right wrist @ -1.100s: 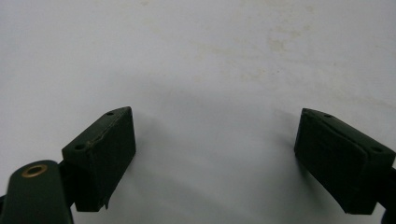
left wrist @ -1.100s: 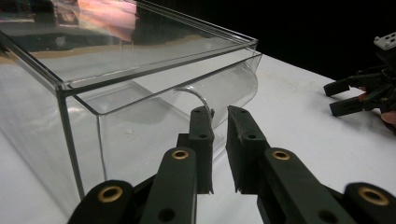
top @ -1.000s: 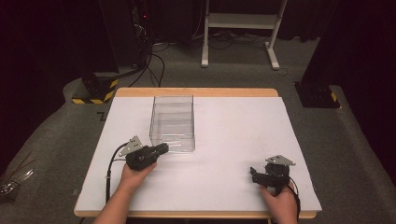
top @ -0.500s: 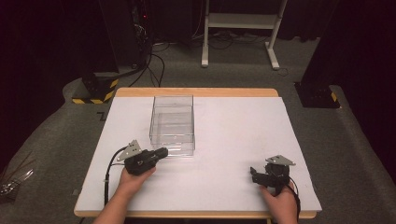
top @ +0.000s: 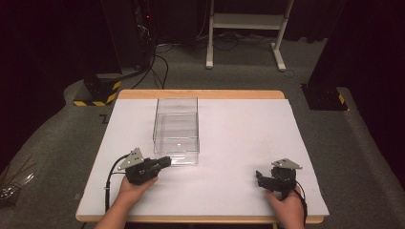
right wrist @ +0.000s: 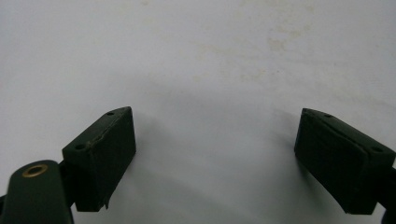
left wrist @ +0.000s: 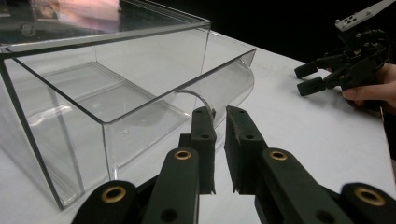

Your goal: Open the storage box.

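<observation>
Clear acrylic box [top: 175, 130] is sitting on the white desk [top: 239, 138], left of centre. Left claw [top: 165, 161] is lying just off its near edge at 7 o'clock, jaws nearly closed, gripping nothing. Right claw [top: 259, 177] is resting at 4 o'clock, well apart, jaws standing wide open and empty.

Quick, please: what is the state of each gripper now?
Left gripper: closed, holding nothing, beside the clear box.
Right gripper: open, empty.
</observation>
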The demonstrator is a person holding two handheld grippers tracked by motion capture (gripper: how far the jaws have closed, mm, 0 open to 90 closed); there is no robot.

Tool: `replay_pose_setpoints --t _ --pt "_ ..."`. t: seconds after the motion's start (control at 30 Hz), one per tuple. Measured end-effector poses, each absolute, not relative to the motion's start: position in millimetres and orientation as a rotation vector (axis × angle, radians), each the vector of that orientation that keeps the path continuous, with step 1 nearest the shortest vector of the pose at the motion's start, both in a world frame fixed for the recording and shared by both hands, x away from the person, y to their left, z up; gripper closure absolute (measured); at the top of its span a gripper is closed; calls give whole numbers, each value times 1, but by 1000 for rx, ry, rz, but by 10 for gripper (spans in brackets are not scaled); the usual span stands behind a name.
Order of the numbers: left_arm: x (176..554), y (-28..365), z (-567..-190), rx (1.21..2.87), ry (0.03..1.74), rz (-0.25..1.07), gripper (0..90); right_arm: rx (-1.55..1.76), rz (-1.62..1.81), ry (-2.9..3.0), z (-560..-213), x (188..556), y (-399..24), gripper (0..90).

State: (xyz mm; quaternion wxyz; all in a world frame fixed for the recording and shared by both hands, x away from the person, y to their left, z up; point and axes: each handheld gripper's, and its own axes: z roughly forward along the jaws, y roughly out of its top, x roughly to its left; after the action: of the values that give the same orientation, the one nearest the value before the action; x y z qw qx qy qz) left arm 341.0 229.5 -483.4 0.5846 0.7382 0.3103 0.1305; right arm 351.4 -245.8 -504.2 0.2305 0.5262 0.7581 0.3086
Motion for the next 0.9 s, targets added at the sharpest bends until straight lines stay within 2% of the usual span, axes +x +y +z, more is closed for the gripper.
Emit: replay_pose_setpoints --t 0.9 --pt "286 221 -485 1774 652 276 840 1447 848 2085 -504 351 -246 127"
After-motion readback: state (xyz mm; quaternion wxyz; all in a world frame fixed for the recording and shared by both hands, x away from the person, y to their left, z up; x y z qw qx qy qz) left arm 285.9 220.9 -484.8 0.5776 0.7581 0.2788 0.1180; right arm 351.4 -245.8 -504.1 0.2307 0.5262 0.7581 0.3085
